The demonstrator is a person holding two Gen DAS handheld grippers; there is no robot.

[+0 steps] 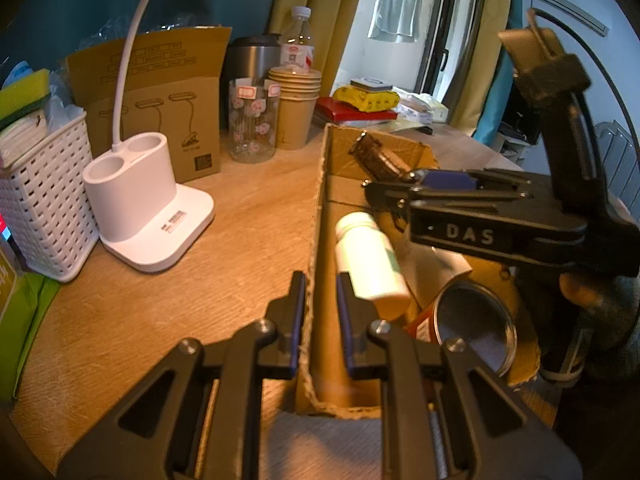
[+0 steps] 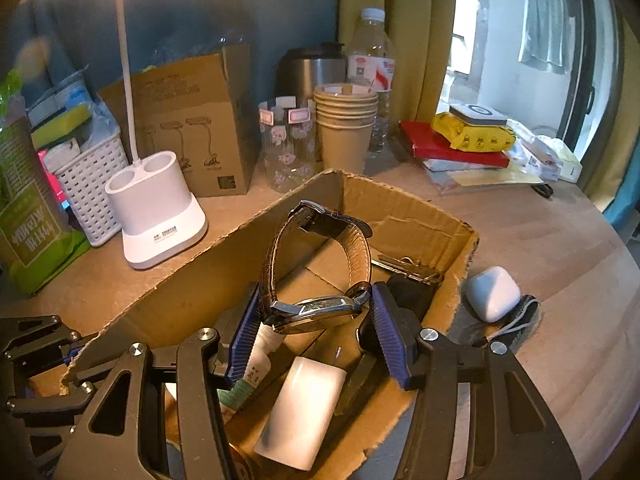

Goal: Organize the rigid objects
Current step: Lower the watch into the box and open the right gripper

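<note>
Left gripper [image 1: 320,312] fingers astride cardboard box [image 2: 192,280] wall; interior crowded.

Left black plastic two-finger gripper [image 1: 320,312]: angular open-frame linkages, round silver screw heads at pivots, ribbed blue pads [image 1: 347,320] inside each finger. Right black plastic gripper [image 2: 316,332]: same build, blue ribbed pads [image 2: 390,338], white "DAS" lettering on its side, thin black cable looping behind.
</note>
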